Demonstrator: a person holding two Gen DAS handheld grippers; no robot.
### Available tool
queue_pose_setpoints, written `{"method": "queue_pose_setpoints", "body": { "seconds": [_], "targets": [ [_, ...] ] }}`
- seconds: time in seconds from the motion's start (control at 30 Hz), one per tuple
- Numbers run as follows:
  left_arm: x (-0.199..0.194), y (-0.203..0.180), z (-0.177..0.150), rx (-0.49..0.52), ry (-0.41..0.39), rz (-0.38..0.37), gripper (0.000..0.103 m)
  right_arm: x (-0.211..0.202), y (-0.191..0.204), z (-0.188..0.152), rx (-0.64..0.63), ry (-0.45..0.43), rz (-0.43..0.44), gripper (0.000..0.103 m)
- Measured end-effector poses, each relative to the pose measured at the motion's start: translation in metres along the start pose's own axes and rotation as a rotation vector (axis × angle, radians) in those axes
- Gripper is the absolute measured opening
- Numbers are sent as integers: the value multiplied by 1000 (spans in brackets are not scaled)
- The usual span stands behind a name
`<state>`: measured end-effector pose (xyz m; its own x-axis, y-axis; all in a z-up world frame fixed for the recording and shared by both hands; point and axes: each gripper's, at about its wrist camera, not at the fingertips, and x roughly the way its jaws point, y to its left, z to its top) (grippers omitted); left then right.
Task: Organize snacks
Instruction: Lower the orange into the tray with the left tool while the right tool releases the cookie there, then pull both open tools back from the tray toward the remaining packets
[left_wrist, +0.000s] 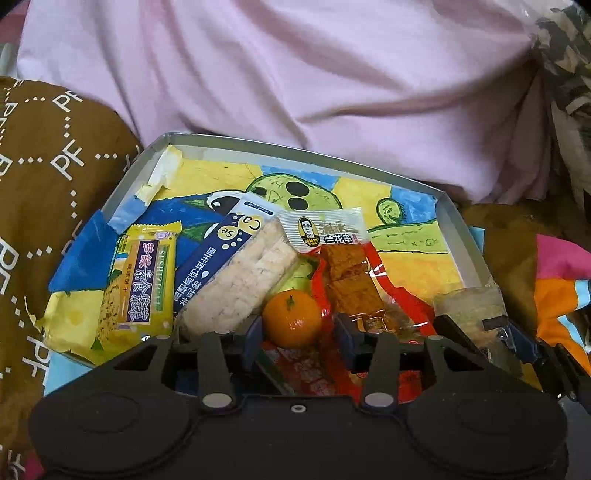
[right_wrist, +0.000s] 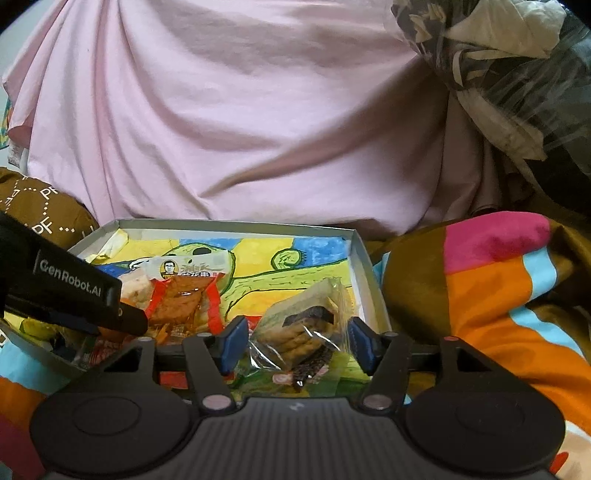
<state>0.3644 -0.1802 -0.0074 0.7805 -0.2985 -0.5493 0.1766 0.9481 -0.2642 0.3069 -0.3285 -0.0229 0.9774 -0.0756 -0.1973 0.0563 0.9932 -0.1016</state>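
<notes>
While your left hand-held gripper (left_wrist: 297, 334) gapes around the tangerine (left_wrist: 292, 318), your right hand-held gripper (right_wrist: 295, 341) straddles the clear snack packet (right_wrist: 304, 325), unclamped, inside the box (right_wrist: 364, 266).

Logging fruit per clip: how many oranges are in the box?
1. The small orange sits at the box's near edge, between the left gripper fingers, touching neither; others may be hidden under the wrappers.
</notes>
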Motion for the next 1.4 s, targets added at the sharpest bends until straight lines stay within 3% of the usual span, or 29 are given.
{"method": "queue_pose_setpoints", "body": {
  "seconds": [0.17, 0.37, 0.53, 0.7, 1.13, 1.4],
  "targets": [
    [-2, 1, -1, -24, -8, -14, 56, -1, -1, 0, 0, -6, -14, 85],
    [-17, -2, -2, -28, -61, -26, 72, -4, -1, 1, -1, -16, -15, 94],
    [-35, -3, 0, -29, -130, -1, 87, -13, 0, 3, 26, -46, 4, 102],
    [-57, 5, 0, -54, -186, 46, 102, -26, 2, 6, 43, -71, -8, 103],
    [-132, 35, -24, -41, -226, 120, 102, -99, 3, 12, 89, -160, -82, 103],
    [-174, 48, -52, -20, -208, 141, 102, -150, 15, 7, 131, -156, -57, 103]
  ]
}}
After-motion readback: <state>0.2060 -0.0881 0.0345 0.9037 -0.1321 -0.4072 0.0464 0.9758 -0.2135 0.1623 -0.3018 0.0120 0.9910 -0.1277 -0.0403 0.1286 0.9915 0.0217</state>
